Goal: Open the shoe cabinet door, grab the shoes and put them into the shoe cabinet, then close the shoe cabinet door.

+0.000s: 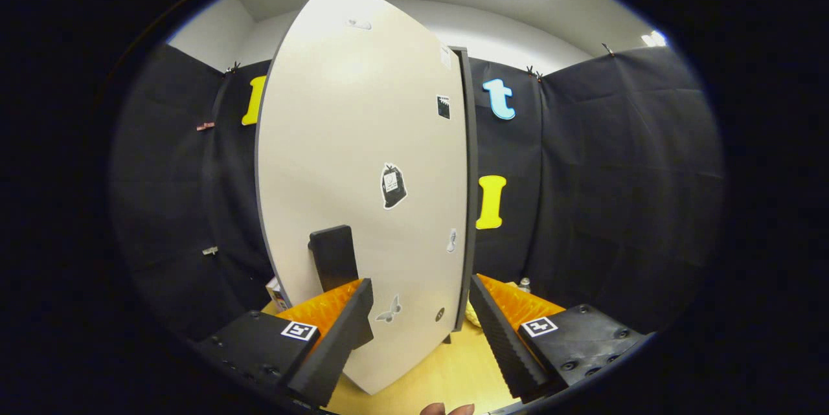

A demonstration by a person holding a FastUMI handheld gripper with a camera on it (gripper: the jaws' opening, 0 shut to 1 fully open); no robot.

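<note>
The shoe cabinet door (350,143) is a tall white panel with a dark edge and several small stickers, standing close in front of me. Its dark block handle (333,256) sits low on the panel, just above and beyond my left fingertip. My gripper (420,289) is open, and the fingers straddle the lower right part of the door. The door's dark right edge (467,208) runs just inside the right finger. Neither finger visibly presses on the panel. A pale yellowish object (473,318) peeks out behind the right finger; I cannot tell what it is.
The wooden surface (440,370) runs under the door and between the fingers. A small box (275,292) sits left of the door's foot, and a bottle top (524,284) shows beyond the right finger. A person's fingertips (447,409) show below the gripper. Black cloth walls close in all round.
</note>
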